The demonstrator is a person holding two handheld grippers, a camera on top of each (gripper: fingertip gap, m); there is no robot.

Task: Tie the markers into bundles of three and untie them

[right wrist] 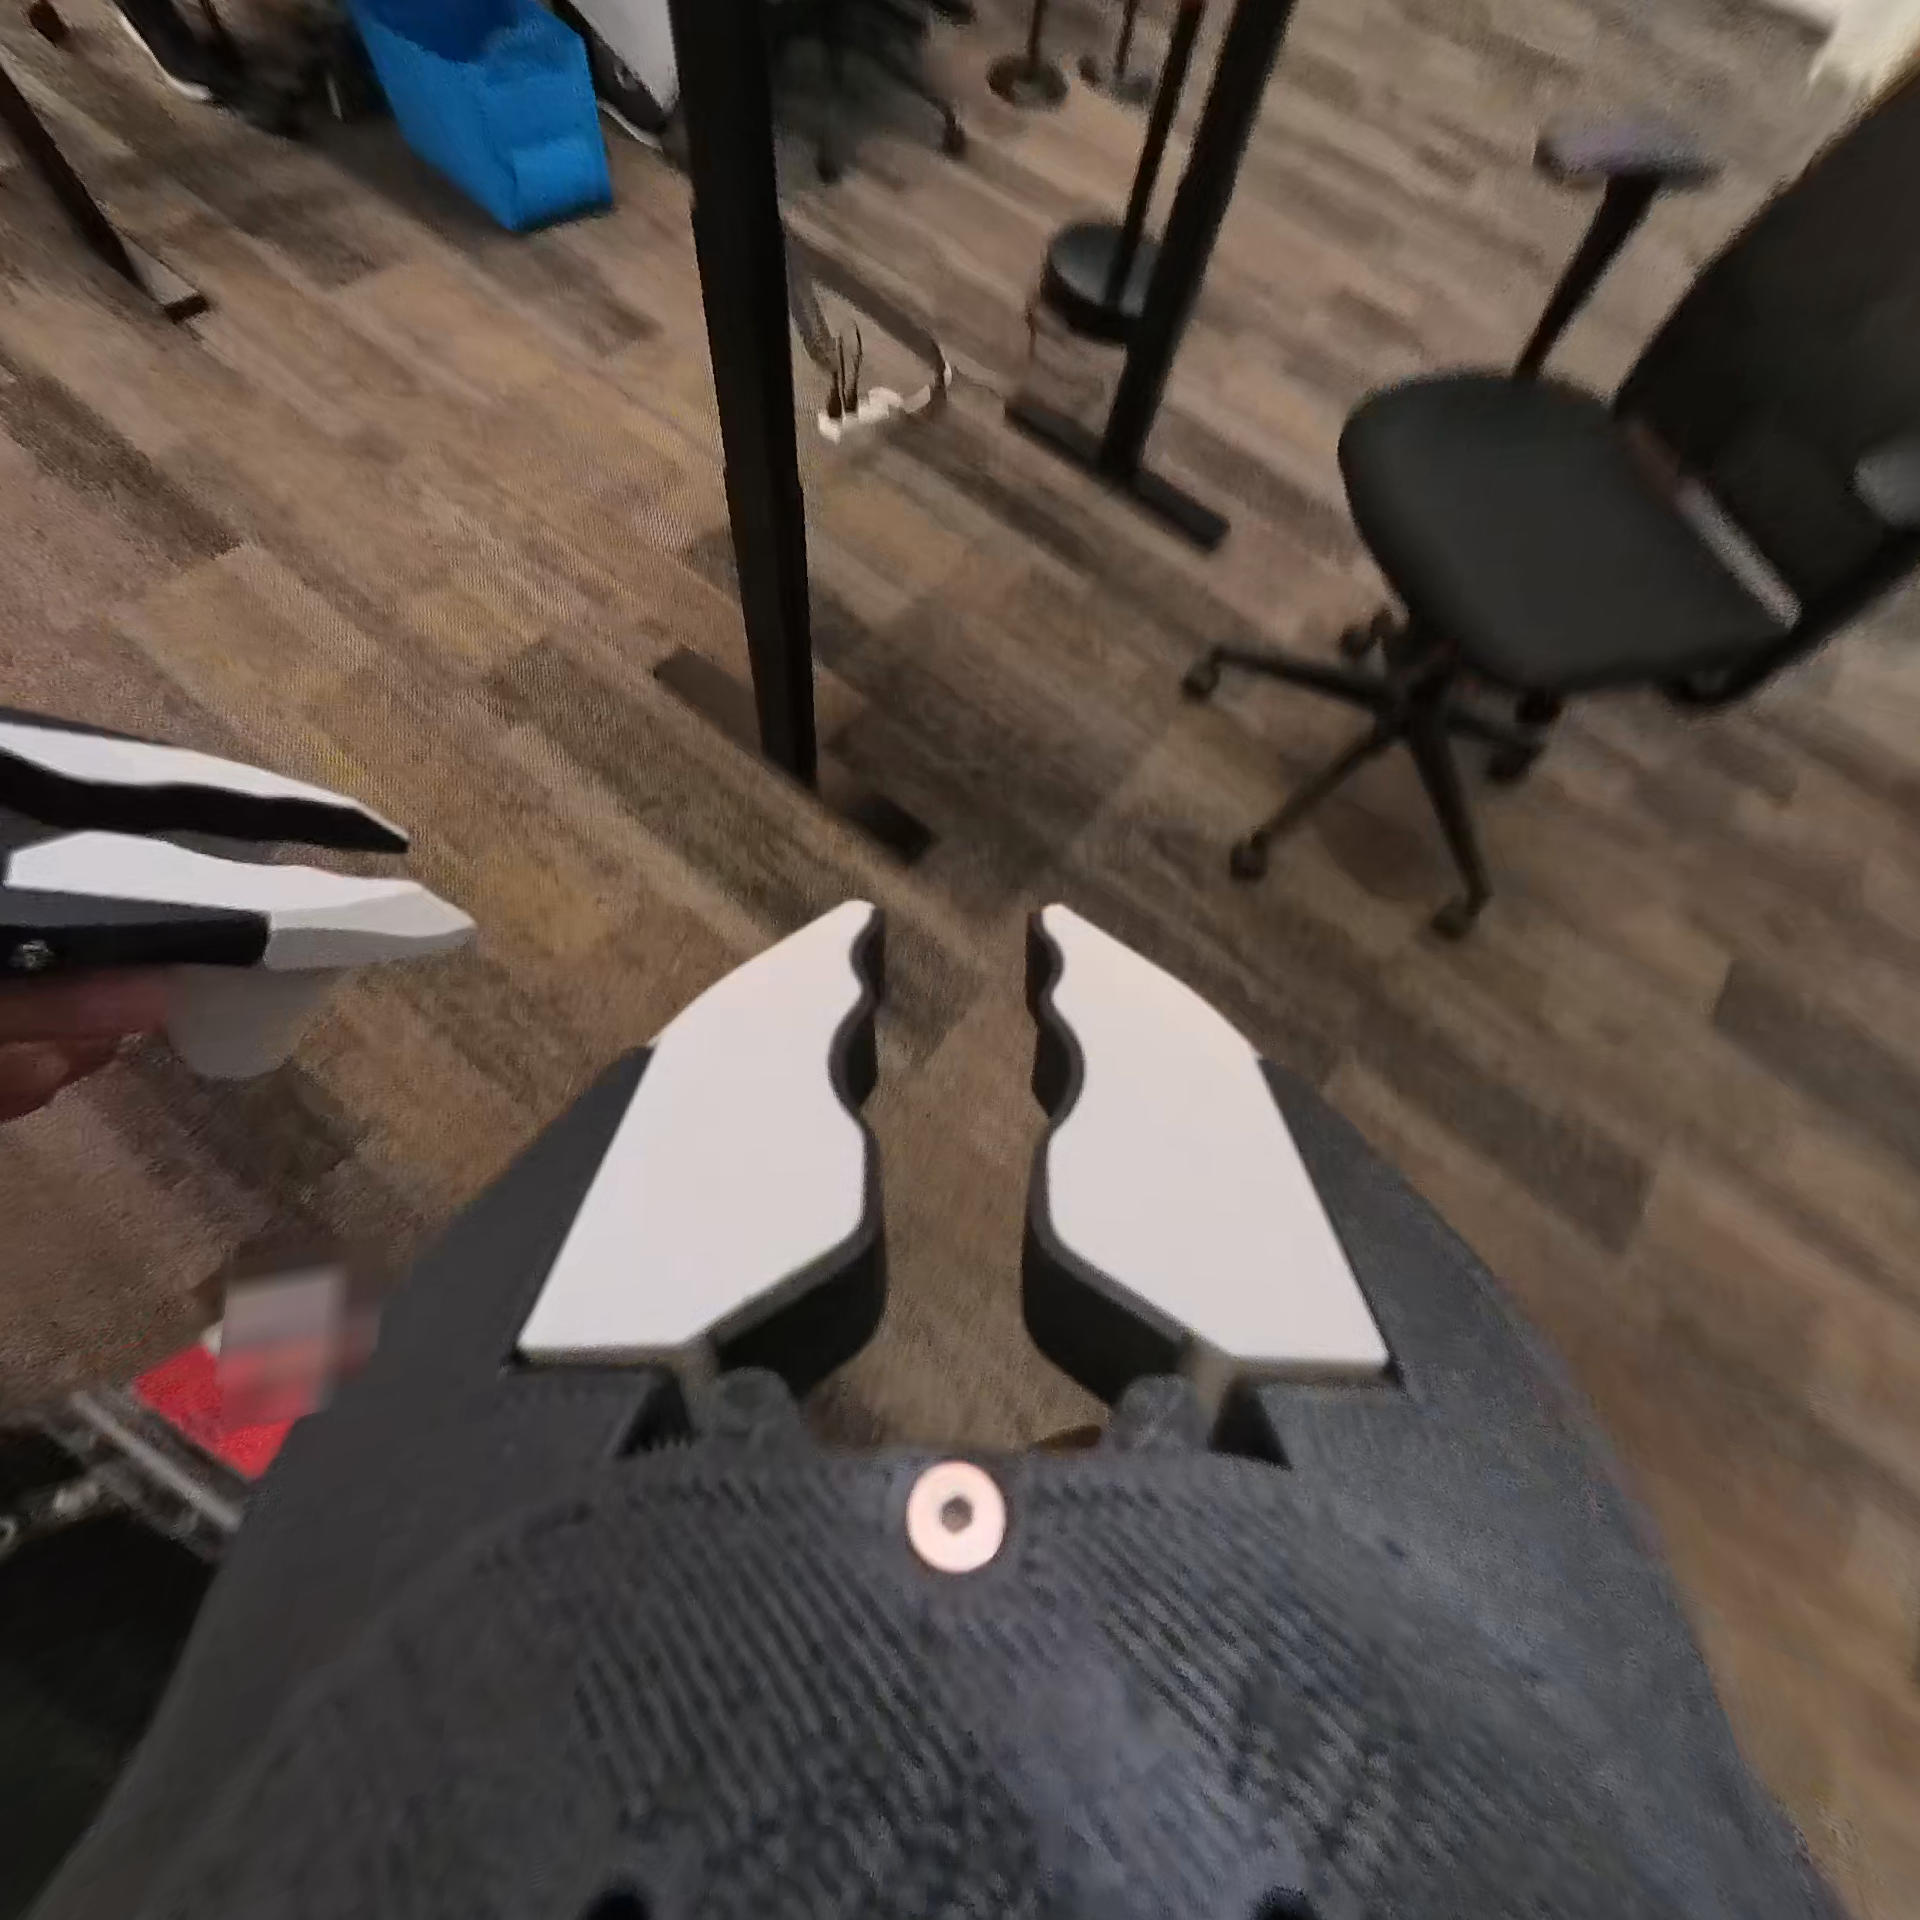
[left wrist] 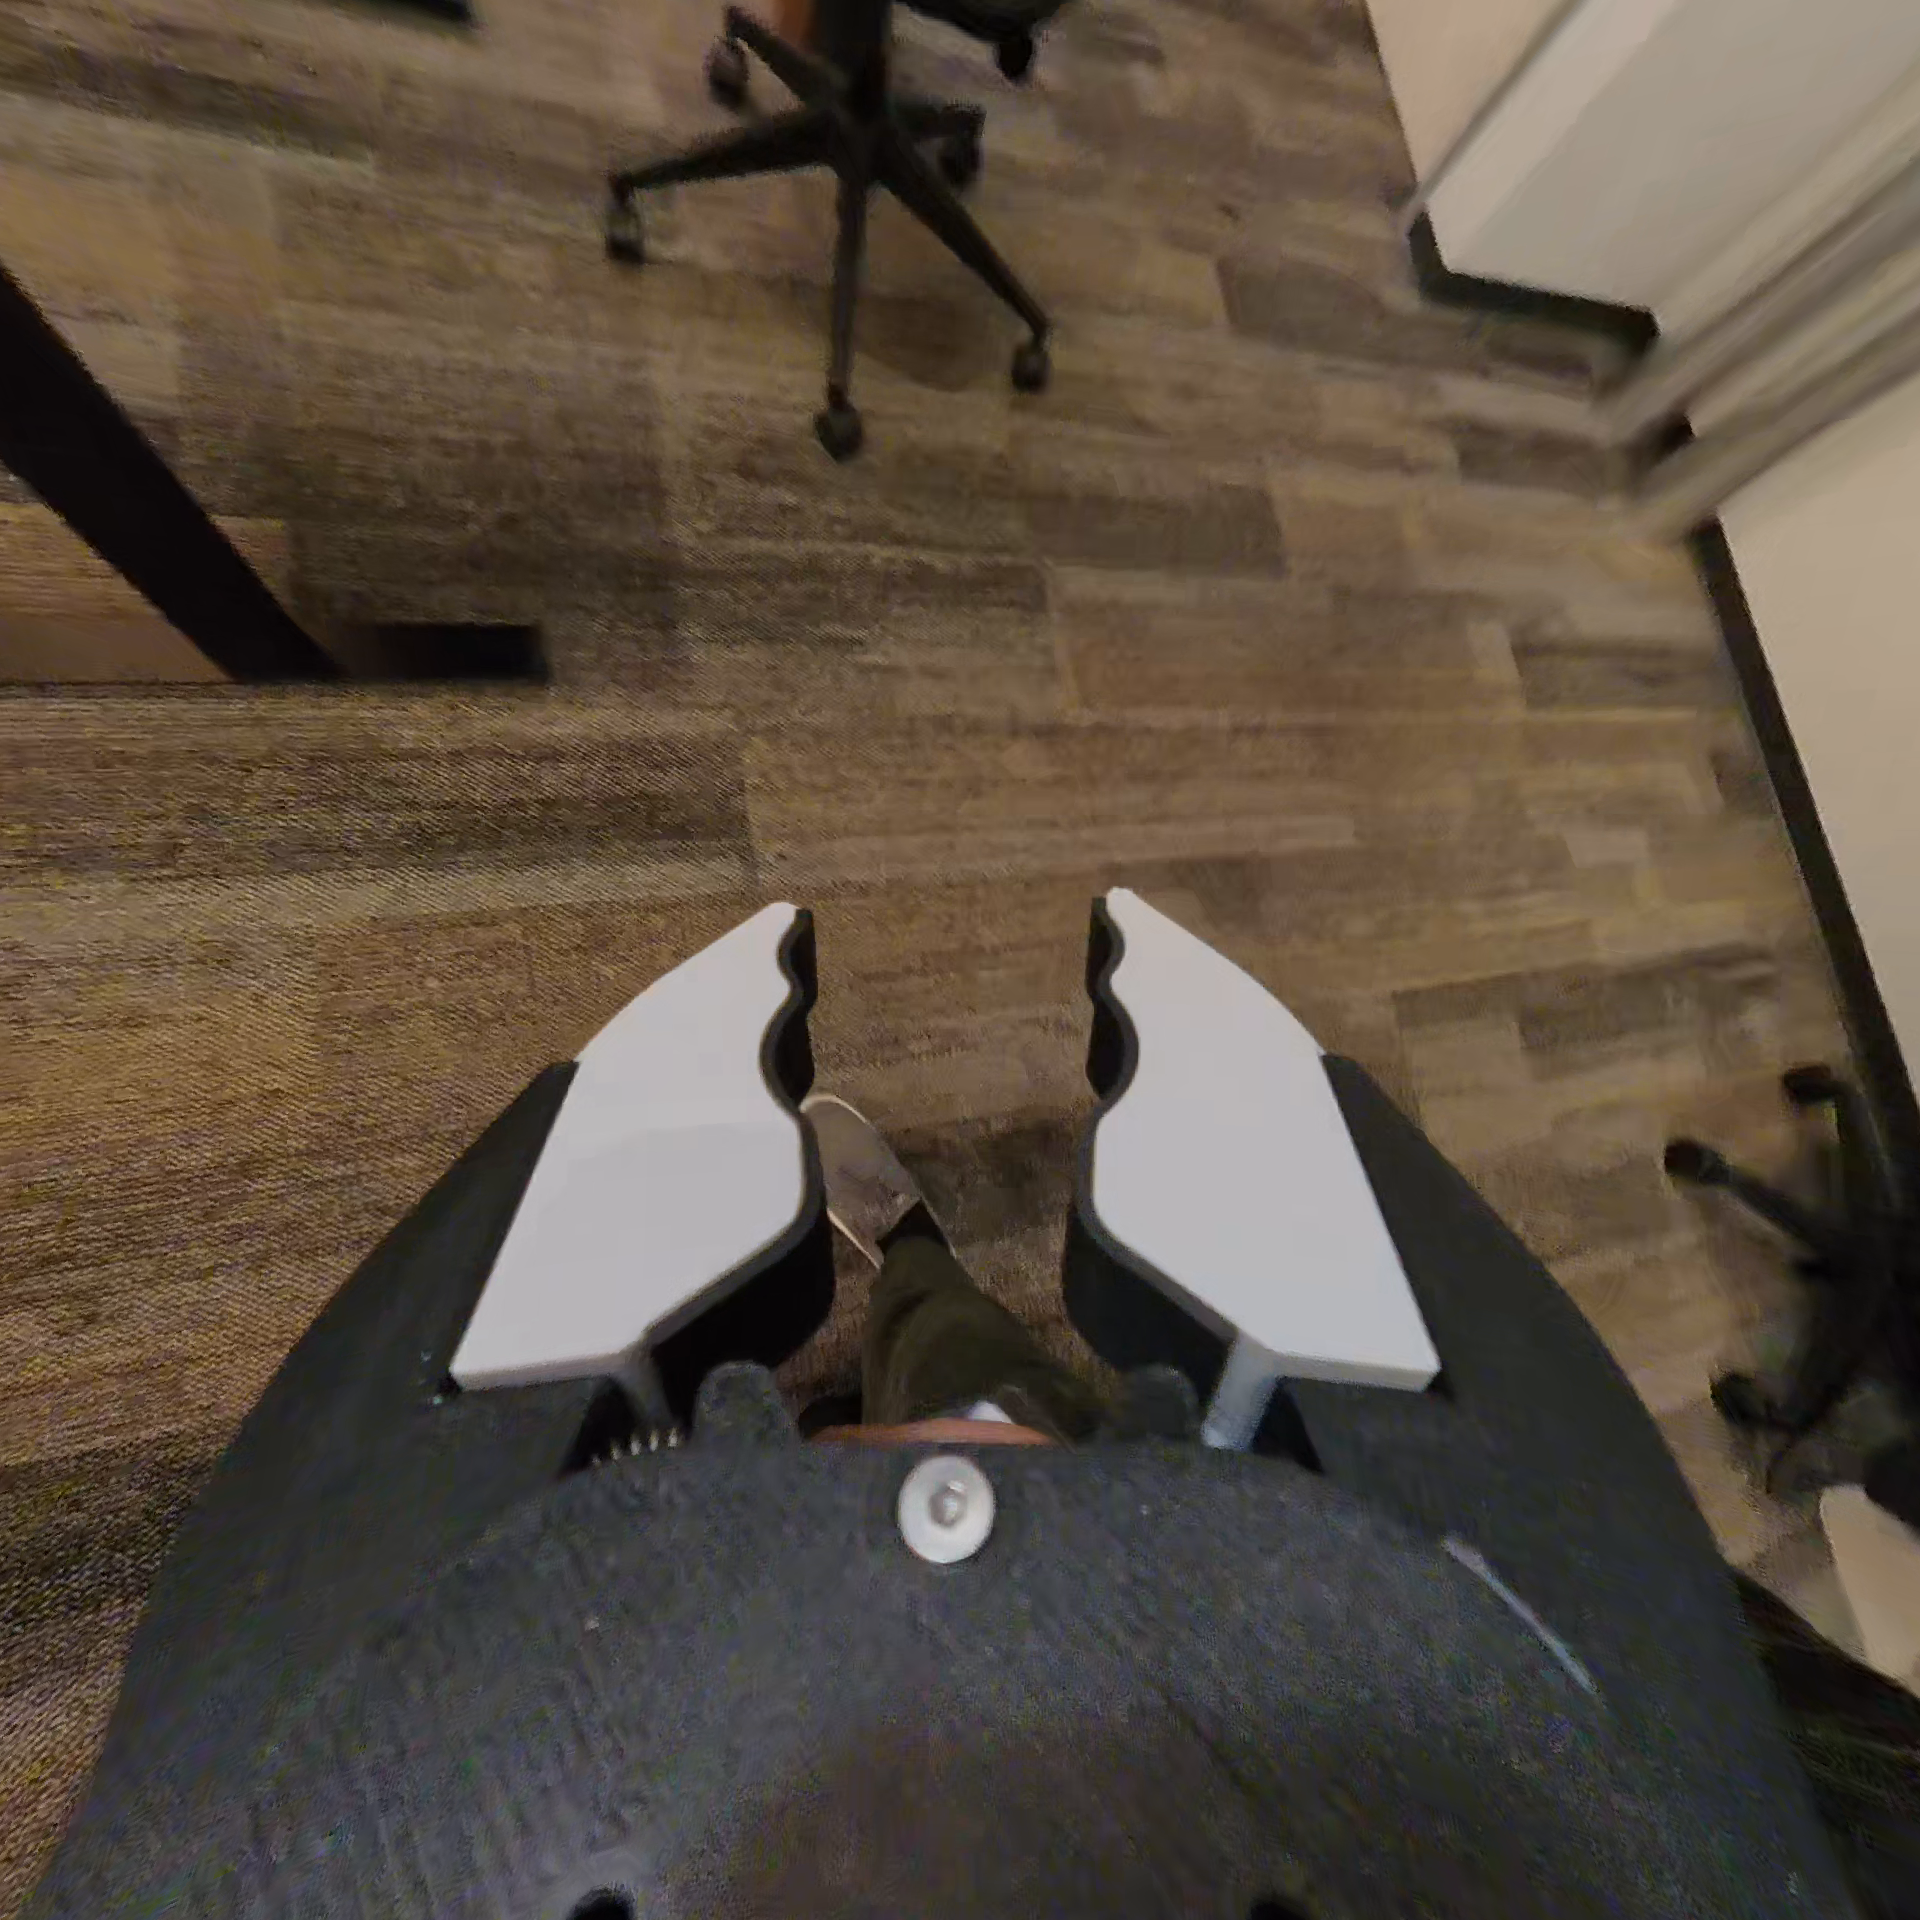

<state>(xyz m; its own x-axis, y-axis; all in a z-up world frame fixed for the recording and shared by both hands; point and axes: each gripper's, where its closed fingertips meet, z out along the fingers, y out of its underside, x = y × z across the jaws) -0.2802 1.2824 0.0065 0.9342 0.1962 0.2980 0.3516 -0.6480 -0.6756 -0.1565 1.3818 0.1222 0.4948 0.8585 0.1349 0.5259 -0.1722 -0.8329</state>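
Note:
My left gripper (left wrist: 951, 914) is open and empty, pointing down at brown carpet tiles (left wrist: 935, 675). Between its fingers I see a person's dark trouser leg (left wrist: 935, 1340) and a light shoe (left wrist: 857, 1164) below. My right gripper (right wrist: 956, 920) is open and empty, held above the carpet (right wrist: 416, 520) in front of a black table leg (right wrist: 758, 436). The left gripper also shows at the left edge of the right wrist view (right wrist: 416, 883), held by a hand (right wrist: 62, 1039), apart from the right one.
A black office chair base (left wrist: 852, 187) stands ahead in the left view, another chair base (left wrist: 1808, 1247) at right by a white wall (left wrist: 1829, 727). In the right view: a black office chair (right wrist: 1538, 540), a blue bin (right wrist: 488, 114), table feet (right wrist: 1122, 457), a red object (right wrist: 218, 1392) at lower left.

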